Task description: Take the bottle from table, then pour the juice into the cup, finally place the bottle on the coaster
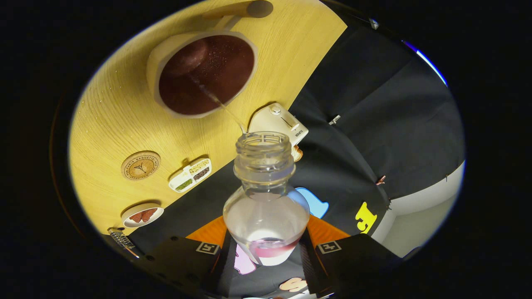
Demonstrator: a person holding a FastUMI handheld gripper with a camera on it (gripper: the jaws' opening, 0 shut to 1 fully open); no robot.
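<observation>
On the wooden table (108, 124), the round coaster (141, 165) lies left of the cup (206, 73) receiving a thin juice stream from the tilted clear bottle (266, 199), which my gripper (266, 249) clamps between both fingers, just ahead of them.

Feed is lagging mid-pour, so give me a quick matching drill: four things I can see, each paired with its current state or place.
1. bottle
2. cup
3. coaster
4. gripper

a. bare, on the table
b. tilted, nearly drained
c. shut on the bottle
d. taking a thin stream of dark juice

Pairs: 1-b, 2-d, 3-a, 4-c
</observation>
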